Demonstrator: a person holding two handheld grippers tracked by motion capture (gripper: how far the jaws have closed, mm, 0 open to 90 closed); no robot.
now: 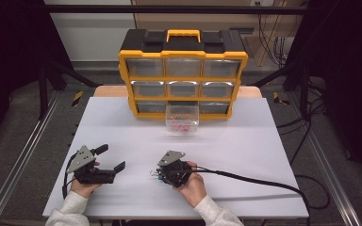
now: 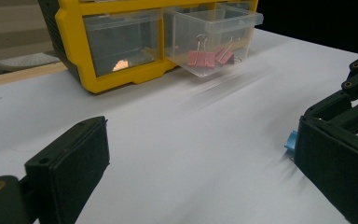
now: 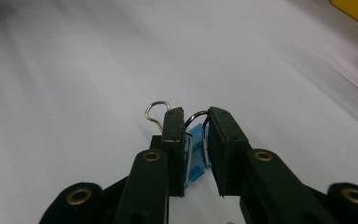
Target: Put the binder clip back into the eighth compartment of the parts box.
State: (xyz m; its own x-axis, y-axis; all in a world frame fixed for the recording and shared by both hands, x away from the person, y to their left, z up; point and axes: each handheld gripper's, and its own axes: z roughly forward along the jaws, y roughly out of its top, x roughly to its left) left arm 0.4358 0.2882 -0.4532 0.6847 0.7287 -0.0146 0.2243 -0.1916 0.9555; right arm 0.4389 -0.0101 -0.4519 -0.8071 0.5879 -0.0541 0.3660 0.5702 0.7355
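Note:
A blue binder clip (image 3: 196,142) sits between the jaws of my right gripper (image 3: 196,113), which is shut on it just above the white table; one wire handle loops out past the left jaw. From the high view, the right gripper (image 1: 157,173) lies at the table's front centre with the clip (image 1: 153,173) at its tip. My left gripper (image 1: 113,157) rests at the front left, wide open with nothing between its fingers. In the left gripper view, the blue clip (image 2: 290,141) peeks out beside the right jaw.
A yellow and black drawer organizer (image 1: 183,56) stands at the table's far edge. Its clear bottom-middle drawer (image 1: 183,115) is pulled out and holds pink binder clips (image 2: 205,58). The white tabletop (image 1: 245,150) lies between the grippers and the organizer. A black cable (image 1: 264,181) trails right.

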